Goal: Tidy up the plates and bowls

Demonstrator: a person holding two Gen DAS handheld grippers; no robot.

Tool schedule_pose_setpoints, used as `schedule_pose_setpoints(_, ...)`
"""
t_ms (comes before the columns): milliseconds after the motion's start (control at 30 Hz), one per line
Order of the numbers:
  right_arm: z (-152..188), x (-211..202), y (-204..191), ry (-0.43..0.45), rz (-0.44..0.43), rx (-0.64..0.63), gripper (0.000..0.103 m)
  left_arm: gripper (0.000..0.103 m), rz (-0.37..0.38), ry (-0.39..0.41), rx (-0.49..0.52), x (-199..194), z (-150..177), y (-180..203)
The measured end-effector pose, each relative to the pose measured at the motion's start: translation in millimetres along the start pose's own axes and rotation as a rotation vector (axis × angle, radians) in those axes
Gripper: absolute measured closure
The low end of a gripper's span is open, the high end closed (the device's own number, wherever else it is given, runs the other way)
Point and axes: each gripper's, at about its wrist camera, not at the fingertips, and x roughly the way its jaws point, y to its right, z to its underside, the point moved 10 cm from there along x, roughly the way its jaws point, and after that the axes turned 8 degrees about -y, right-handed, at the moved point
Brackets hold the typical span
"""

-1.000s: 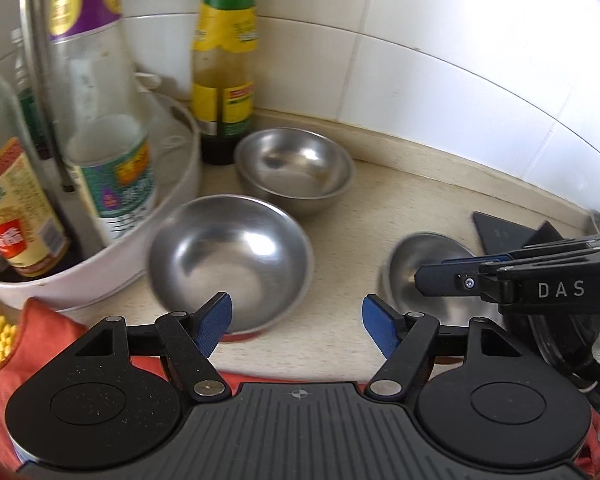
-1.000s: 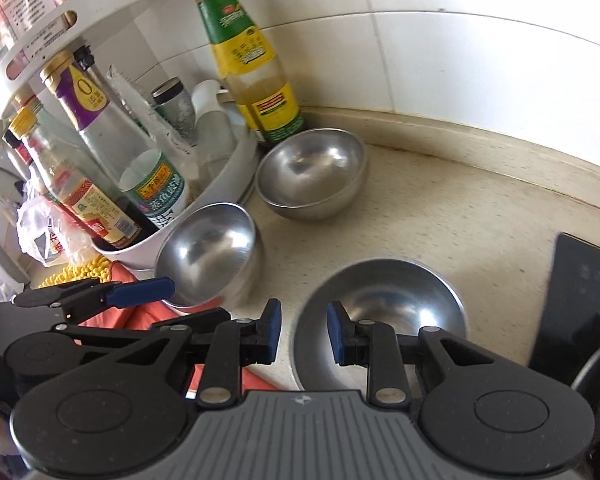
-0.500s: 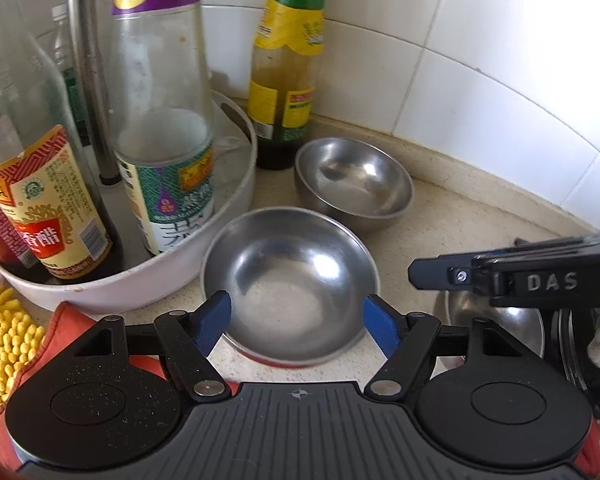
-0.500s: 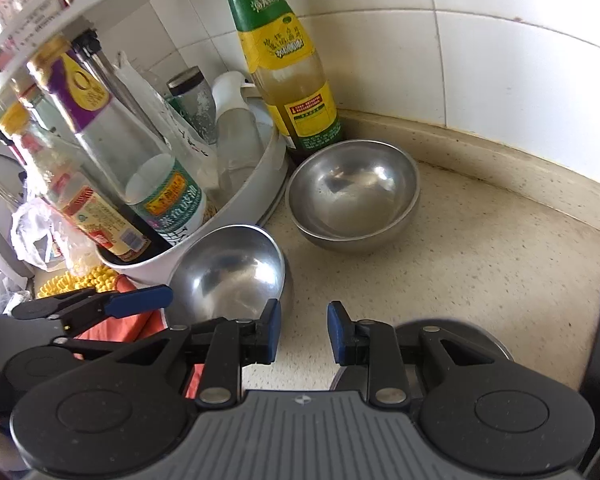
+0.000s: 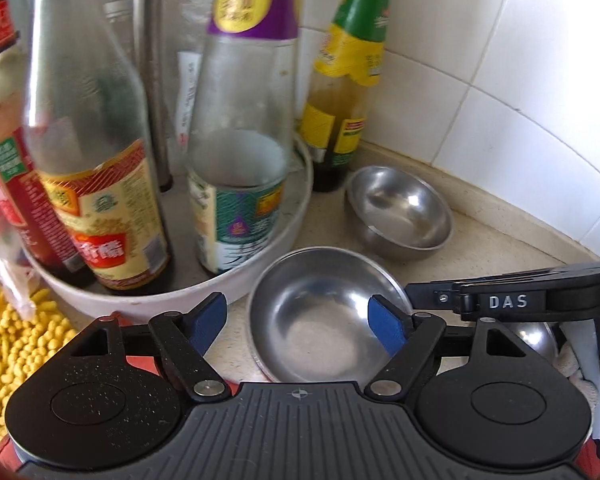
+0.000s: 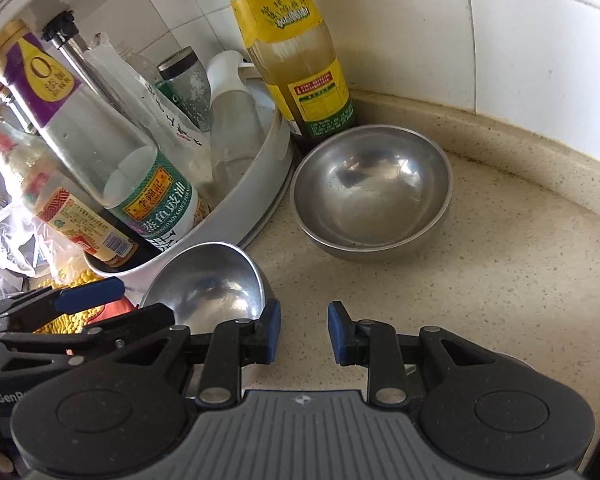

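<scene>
A steel bowl (image 5: 324, 312) sits by the white tray, its near edge on a red cloth; the right wrist view shows this bowl (image 6: 208, 280) tilted. My left gripper (image 5: 298, 322) hovers over it with its jaws opening; the bowl lies between the pads and they do not press it. One of its blue fingers (image 6: 88, 293) shows at the left. A stack of what looks like two nested bowls (image 5: 400, 208) (image 6: 372, 196) stands by the wall. My right gripper (image 6: 303, 330) (image 5: 412, 296) is nearly shut and holds nothing. A third bowl (image 5: 532, 336) lies under it.
A white round tray (image 5: 260, 276) crowded with sauce bottles stands to the left. A green and yellow bottle (image 5: 348, 92) (image 6: 300, 60) stands in the corner against the tiled wall. A yellow mat (image 5: 4, 340) and the red cloth (image 5: 140, 362) lie near the front left.
Both grippers have moved left toward the bottle tray. The left jaws stand a little wider over the near bowl. The third bowl has slid under the right gripper, out of its view.
</scene>
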Motion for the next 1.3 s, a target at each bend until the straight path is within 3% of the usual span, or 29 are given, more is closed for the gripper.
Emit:
schedule_pose_setpoints(200,-0.3,-1.9,-1.8,0.017,-0.023,0.021,0.077,0.021,0.002,-0.046,-0.019,14.2,11.3,-6.1)
schedule_pose_setpoints(367,-2.1,-2.9,-8.7,0.028,-0.039,0.019,0.077,0.028,0.013,-0.072,-0.026,25.2,14.6,-5.4)
schedule_pose_setpoints(500,-3.6,-7.7,-13.5,0.042,-0.084,0.043,0.068,0.033,0.010,-0.079,-0.023,30.7,15.4,-6.6)
schedule_pose_setpoints(700,-0.8,11.6,-29.8,-0.009,-0.078,-0.024,0.068,0.039,0.014,-0.084,-0.012,38.7,15.4,-3.5)
schedule_pose_setpoints(933,12.1,40.3,-26.2,-0.090,-0.089,0.033,0.072,0.040,-0.001,-0.106,0.024,47.8,21.1,5.1)
schedule_pose_setpoints(1300,13.1,25.1,-15.3,-0.067,-0.080,0.065,0.074,0.040,0.029,-0.089,0.045,44.4,17.6,18.0)
